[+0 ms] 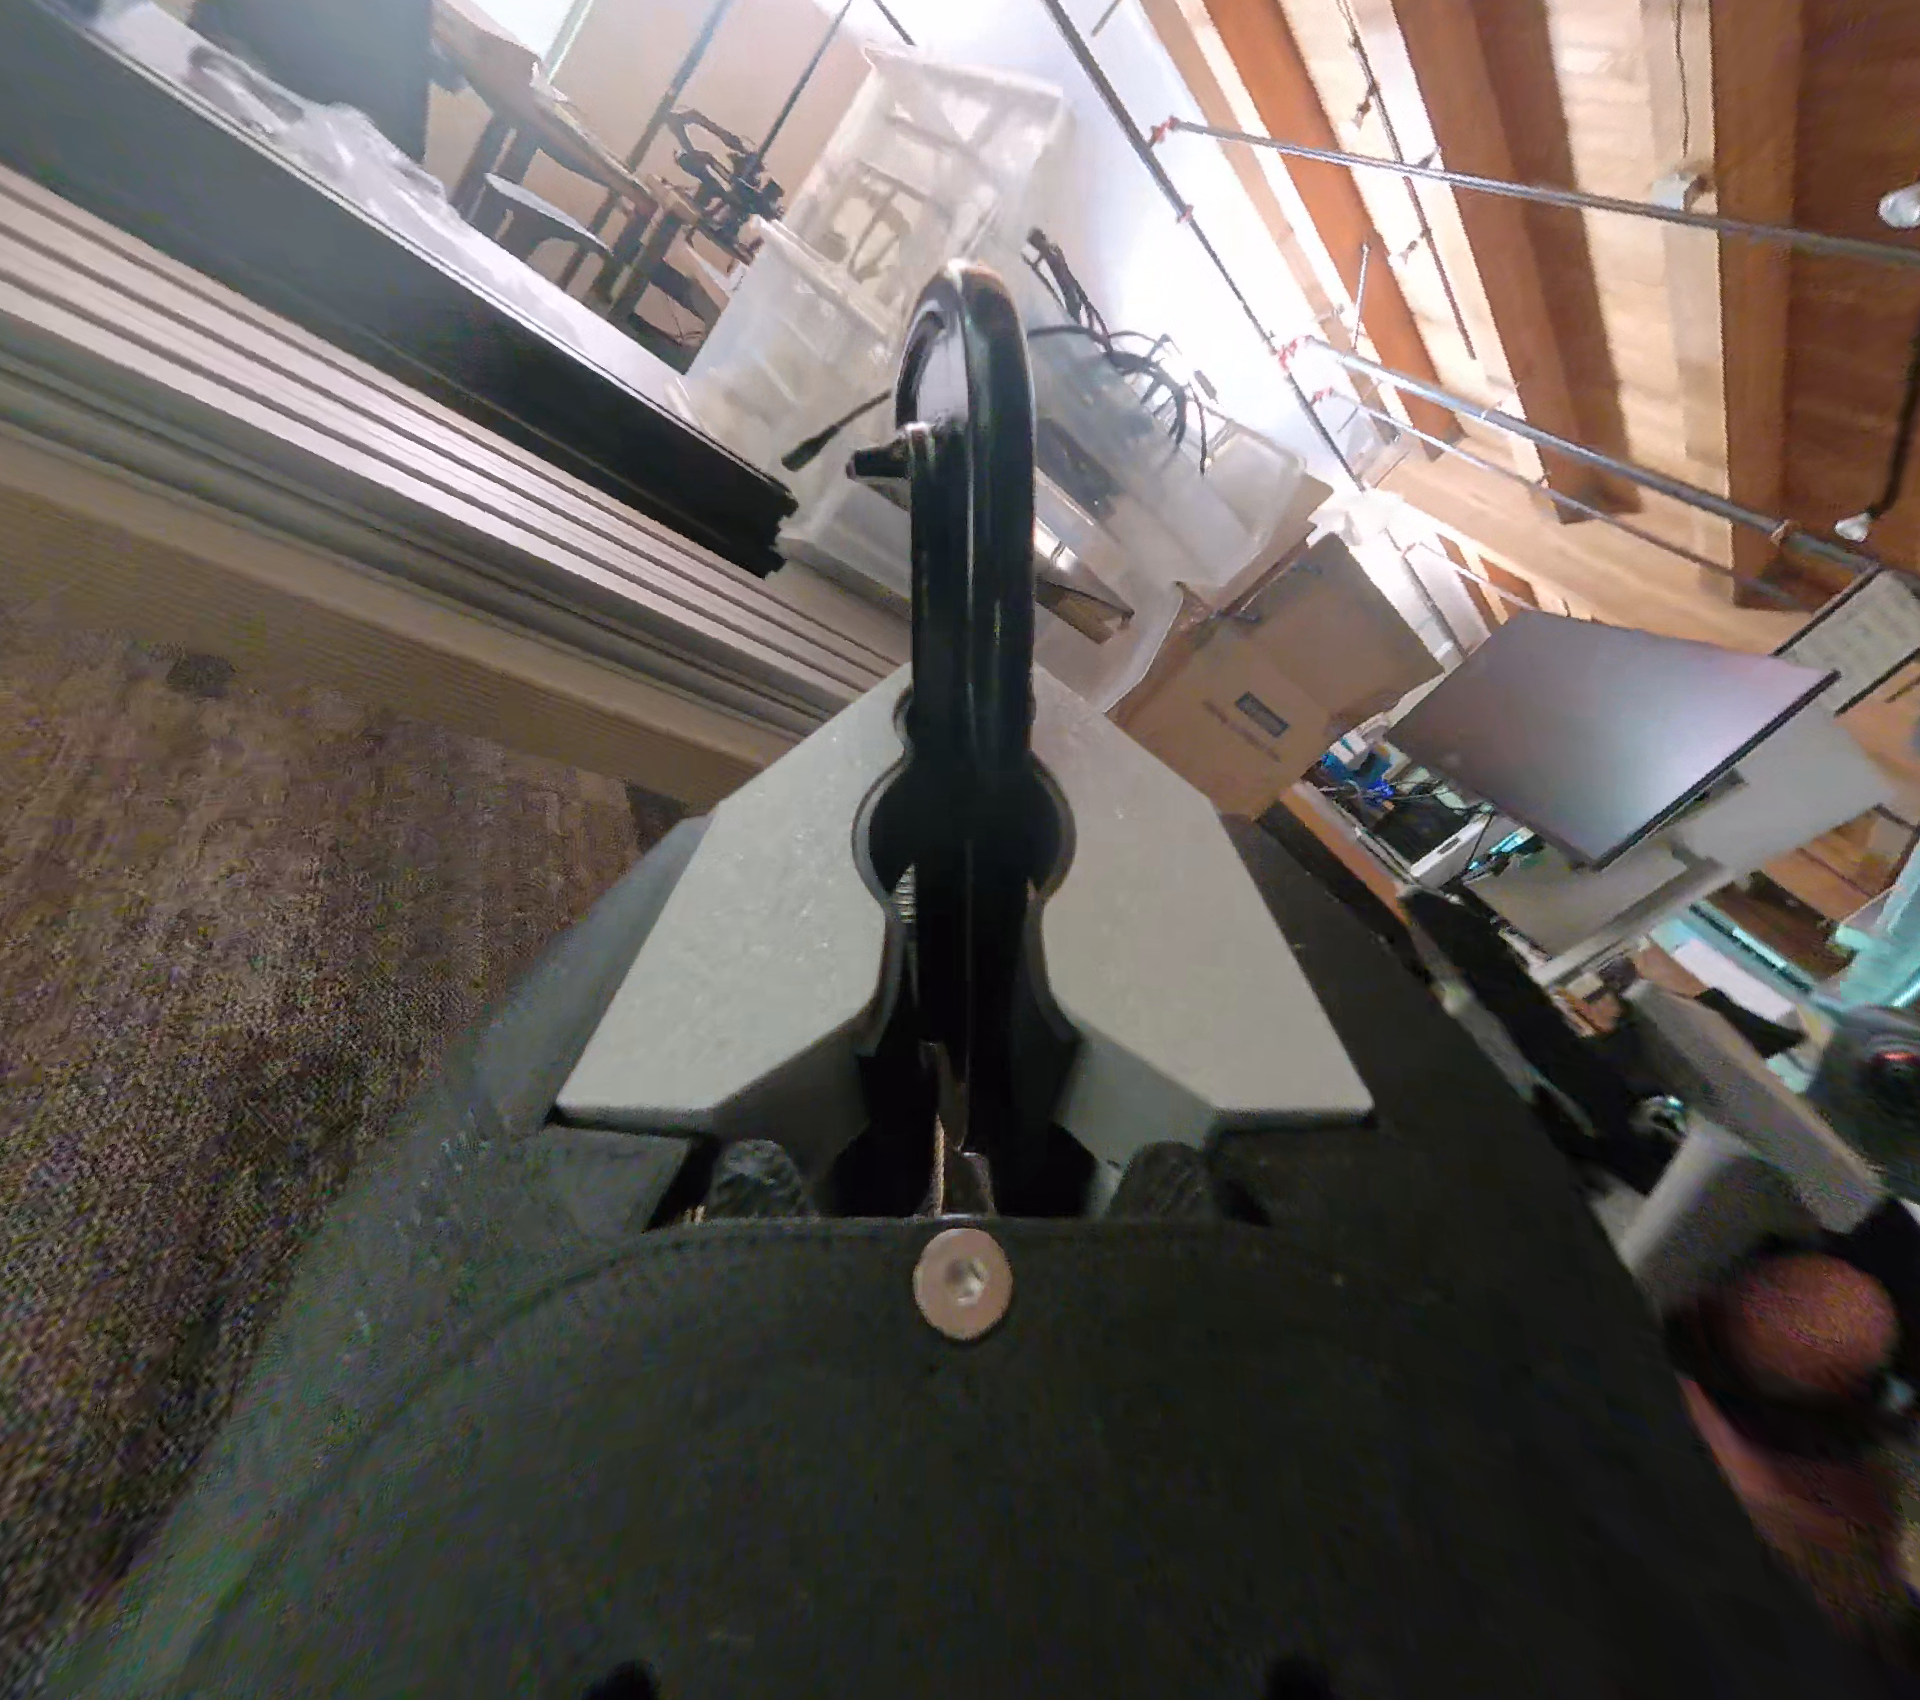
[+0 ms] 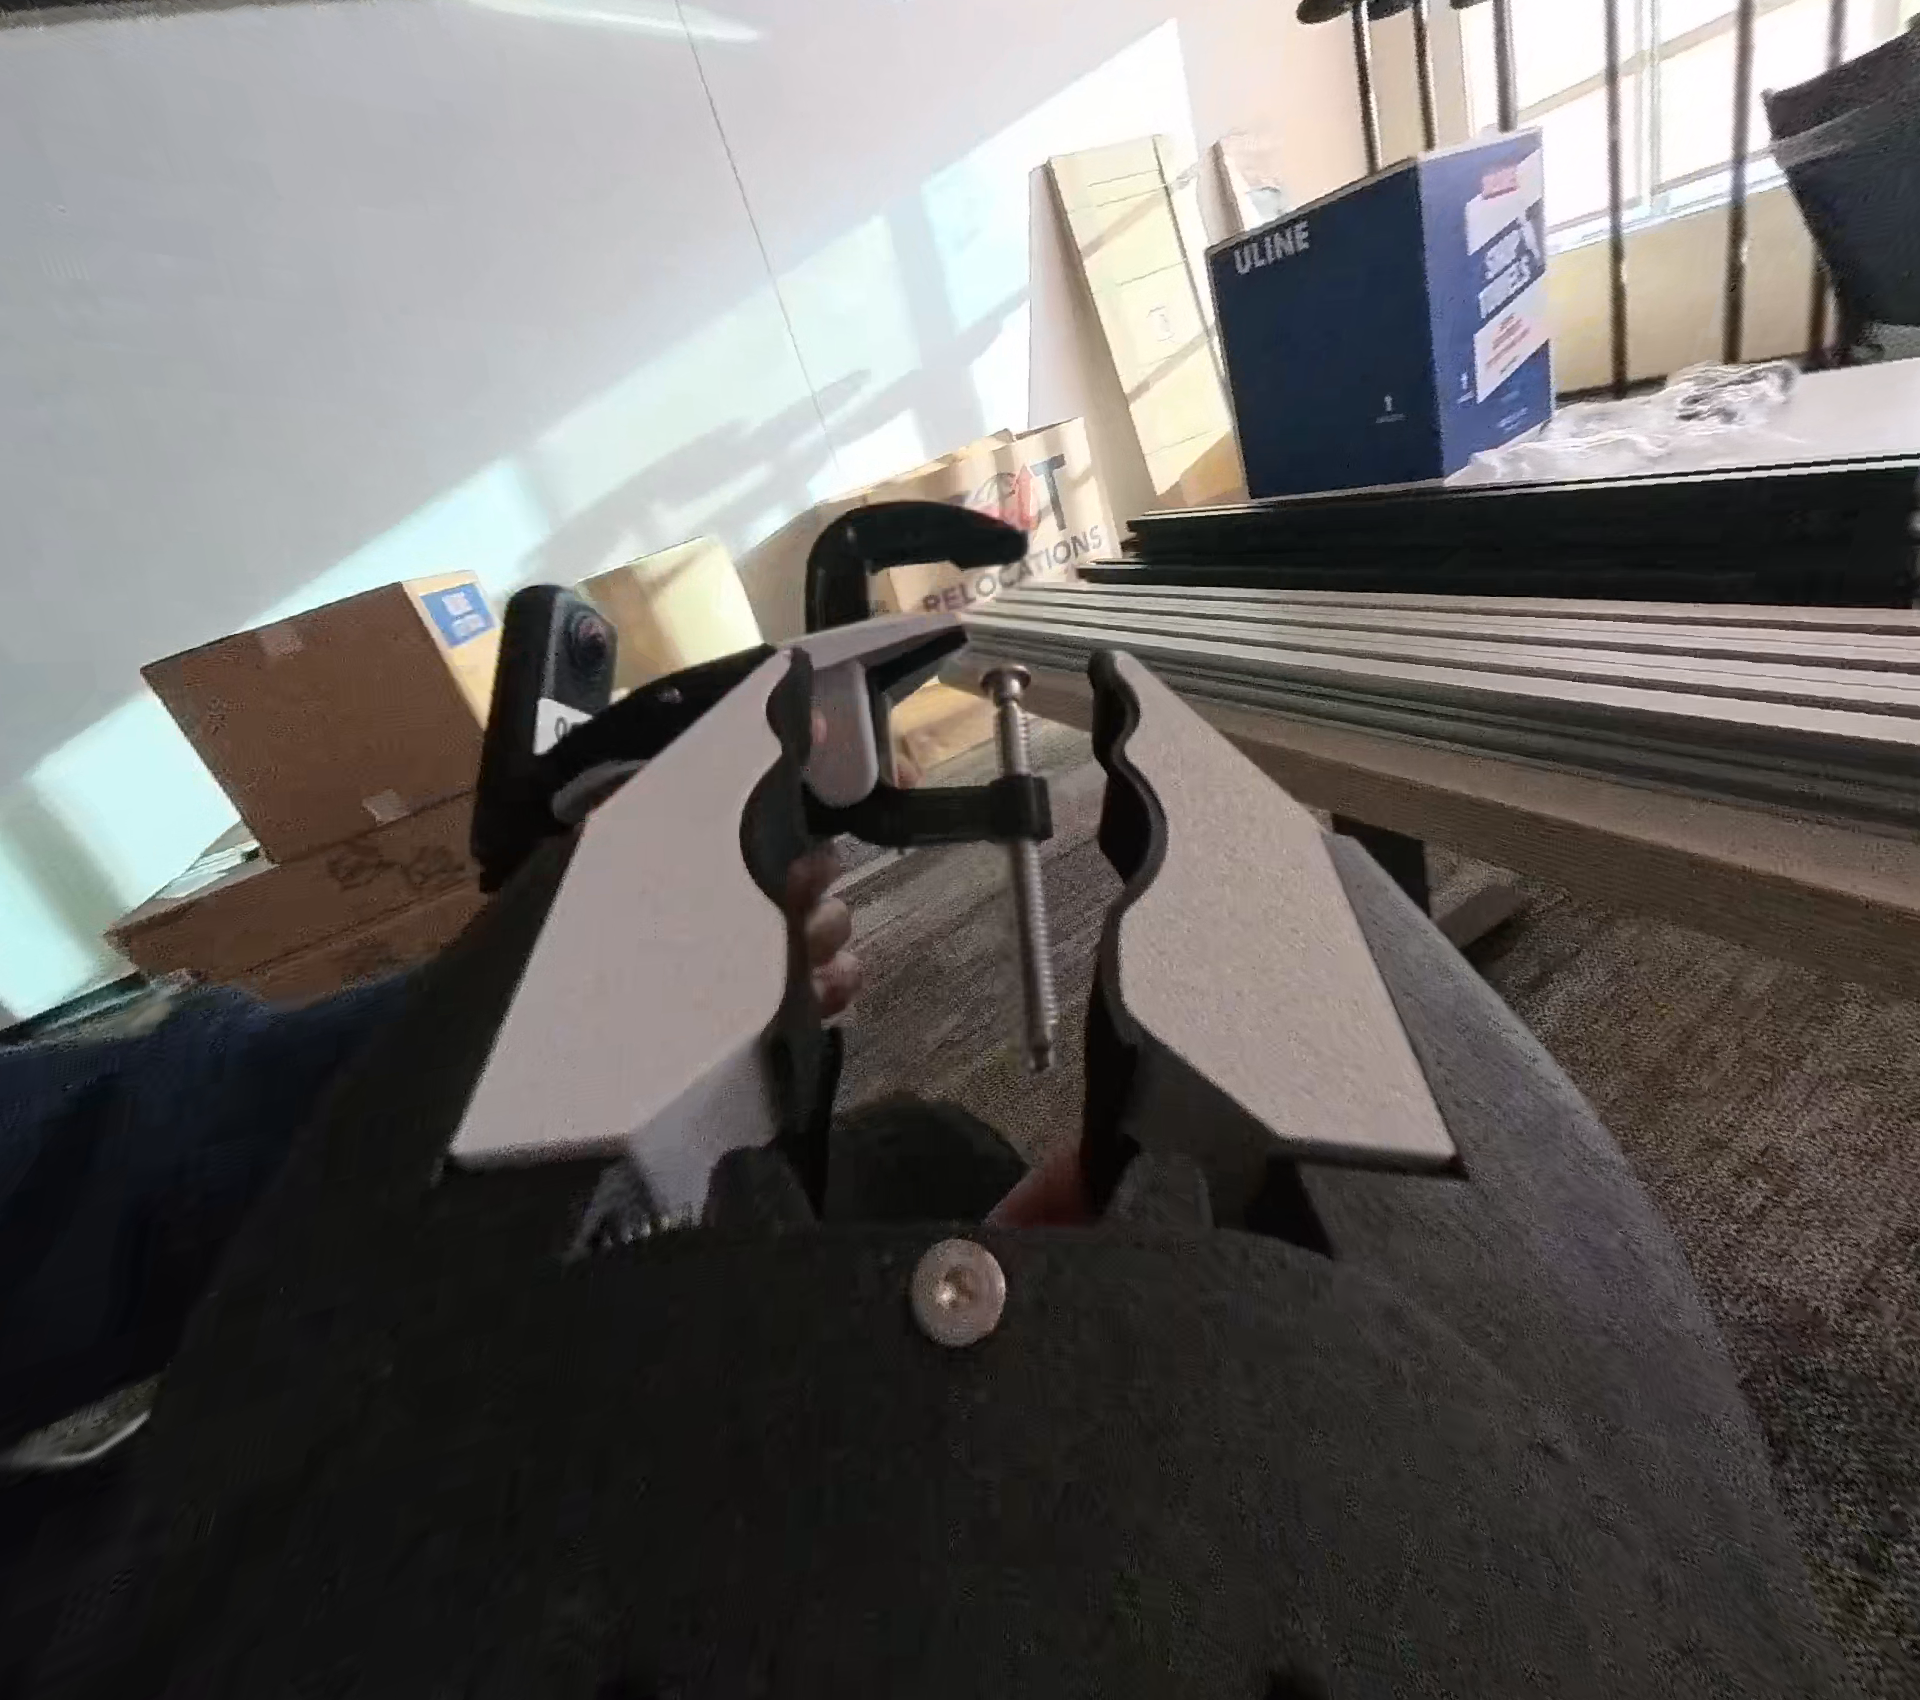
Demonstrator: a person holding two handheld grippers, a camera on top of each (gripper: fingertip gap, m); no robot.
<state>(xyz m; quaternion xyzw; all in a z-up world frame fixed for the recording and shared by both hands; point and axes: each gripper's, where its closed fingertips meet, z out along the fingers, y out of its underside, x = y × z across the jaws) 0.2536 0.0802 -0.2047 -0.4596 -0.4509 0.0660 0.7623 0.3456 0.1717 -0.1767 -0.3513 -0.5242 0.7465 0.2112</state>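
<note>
My left gripper (image 1: 971, 700) is shut on a black C-clamp (image 1: 971, 445), seen edge-on, its curved frame sticking up past the fingertips. In the right wrist view the same C-clamp (image 2: 894, 803) hangs in the left gripper (image 2: 847, 720), its top jaw close to the edge of a stack of grey and black panels (image 2: 1507, 642). My right gripper (image 2: 951, 674) is open and empty. The clamp's silver screw (image 2: 1023, 881) lies between its fingers, nearer the right one, and I cannot tell whether it touches. A person's fingers (image 2: 826, 933) show behind.
The panel stack (image 1: 312, 414) lies on patterned carpet (image 2: 1714, 1079). A blue box (image 2: 1371, 331) stands behind it, cardboard boxes (image 2: 312, 736) along a white wall. Clear plastic bins (image 1: 914, 216), a monitor (image 1: 1600, 736) and a hand (image 1: 1787, 1338) show in the left wrist view.
</note>
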